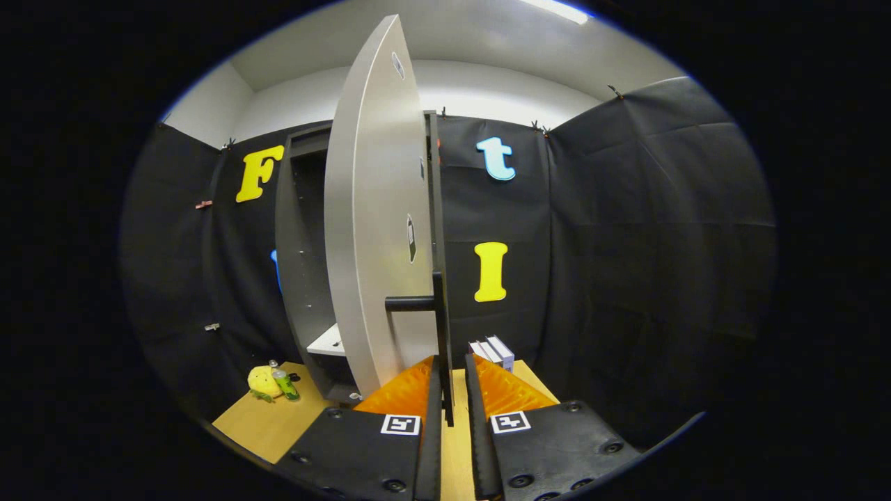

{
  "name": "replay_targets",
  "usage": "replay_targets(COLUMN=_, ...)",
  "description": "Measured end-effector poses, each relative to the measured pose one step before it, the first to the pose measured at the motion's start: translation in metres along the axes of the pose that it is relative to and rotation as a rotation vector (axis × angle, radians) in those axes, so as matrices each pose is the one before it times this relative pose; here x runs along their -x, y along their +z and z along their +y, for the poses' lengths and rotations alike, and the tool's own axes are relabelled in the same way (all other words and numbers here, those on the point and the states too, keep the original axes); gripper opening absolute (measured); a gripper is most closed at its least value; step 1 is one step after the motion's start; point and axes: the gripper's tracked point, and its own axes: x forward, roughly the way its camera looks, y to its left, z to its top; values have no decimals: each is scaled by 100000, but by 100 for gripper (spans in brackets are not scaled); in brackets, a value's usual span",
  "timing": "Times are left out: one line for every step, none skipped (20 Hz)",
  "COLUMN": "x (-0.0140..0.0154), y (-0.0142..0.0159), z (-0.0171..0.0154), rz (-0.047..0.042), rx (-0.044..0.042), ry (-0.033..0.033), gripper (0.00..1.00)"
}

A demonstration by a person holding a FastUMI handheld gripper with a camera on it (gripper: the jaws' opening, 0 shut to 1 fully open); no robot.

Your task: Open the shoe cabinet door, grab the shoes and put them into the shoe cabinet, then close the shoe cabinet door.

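gripper [451, 369]: fingers narrowly apart, straddling the door's lower edge; contact unclear, possibly touching
door [372, 229]: swung open, edge-on
cabinet [301, 243]: behind door, interior exposed
handle [411, 303]: above fingertips

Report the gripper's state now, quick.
Gripper: fingers slightly apart, astride the open cabinet door's edge below the handle; nothing held.

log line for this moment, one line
phase: opening door | tool: open, fingers astride door edge | cabinet door: swung wide | shoes: not stowed
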Motion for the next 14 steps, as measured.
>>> replay_targets(x=158, y=13, z=-548, rz=-40, rx=-339, ry=-223, gripper=22)
replay_targets(x=91, y=-15, z=-464, rz=-11, rx=-126, ry=-269, gripper=22)
replay_targets(x=288, y=27, z=-375, rz=-3, rx=-242, ry=-40, gripper=22)
replay_targets(x=217, y=79, z=-494, rz=-620, rx=332, ry=-908, gripper=22)
replay_targets(x=498, y=306, z=-655, rz=-1133, rx=303, ry=-1030, gripper=22)
replay_targets(x=420, y=292, z=-28, rz=-988, rx=-916, ry=1178, gripper=22)
replay_targets(x=620, y=421, z=261, rz=-1523, rx=-1239, ry=1604, gripper=22)
replay_targets(x=213, y=331, z=128, rz=-1094, rx=-354, ry=487, gripper=22)
replay_targets(x=509, y=79, z=119, rz=-661, rx=-121, ry=916, gripper=22)
replay_targets(x=692, y=-58, z=296, rz=-583, rx=40, ry=836, gripper=22)
replay_targets(x=696, y=-168, z=498, rz=-97, rx=306, ry=1030, gripper=22)
replay_targets(x=778, y=-337, z=776, rz=370, rx=364, ry=1302, gripper=22)
replay_targets(x=720, y=-456, z=1040, rz=468, rx=514, ry=1490, gripper=22)
replay_targets(x=399, y=-432, z=1169, rz=325, rx=604, ry=2059, gripper=22)
